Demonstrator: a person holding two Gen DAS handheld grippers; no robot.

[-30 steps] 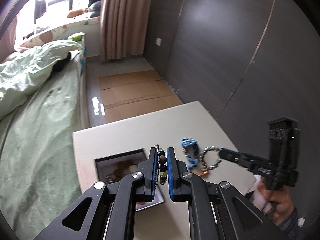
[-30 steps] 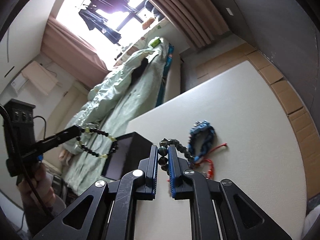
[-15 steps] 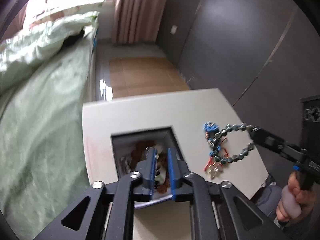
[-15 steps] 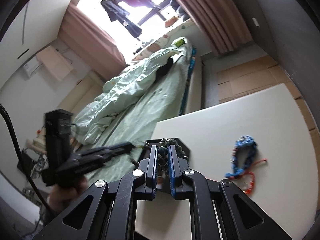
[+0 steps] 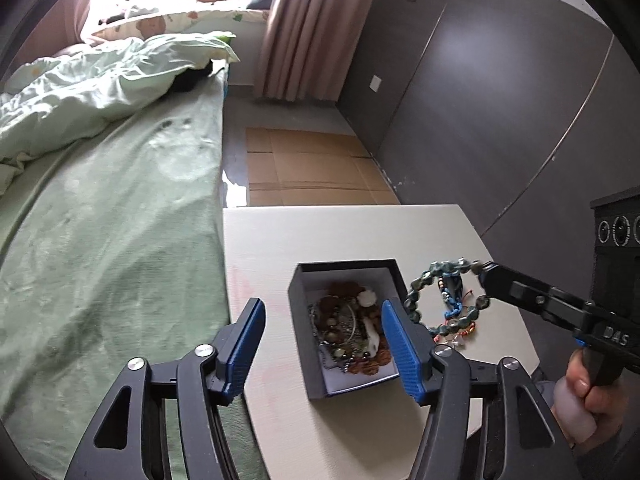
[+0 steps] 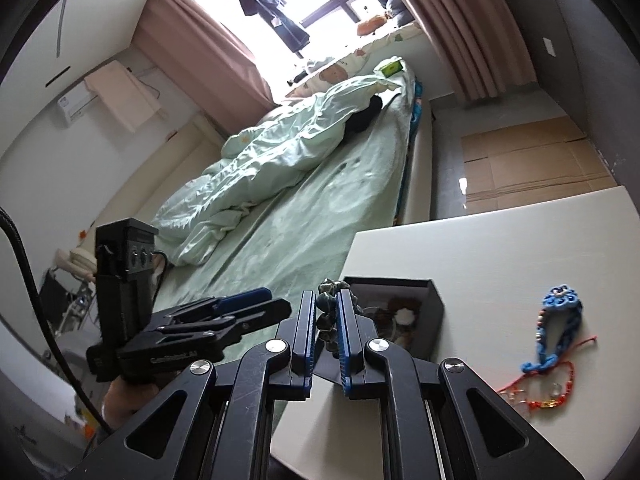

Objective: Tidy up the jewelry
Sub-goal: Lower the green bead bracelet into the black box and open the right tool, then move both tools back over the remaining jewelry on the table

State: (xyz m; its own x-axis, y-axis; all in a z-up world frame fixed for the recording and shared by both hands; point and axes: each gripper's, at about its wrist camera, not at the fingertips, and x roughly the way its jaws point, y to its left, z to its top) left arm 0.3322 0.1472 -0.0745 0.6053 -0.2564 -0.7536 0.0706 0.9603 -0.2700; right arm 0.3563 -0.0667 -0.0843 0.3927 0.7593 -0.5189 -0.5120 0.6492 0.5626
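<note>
A dark jewelry box (image 5: 346, 330) on the white table (image 5: 348, 232) held a tangle of beaded bracelets and chains (image 5: 348, 328). The left gripper (image 5: 322, 340) hovered over it, jaws opening with nothing between them. The right gripper (image 6: 325, 318) was clamped narrowly on a dark green bead bracelet (image 5: 440, 292) held beside the box. A blue braided bracelet (image 6: 560, 320) lay on the table.
</note>
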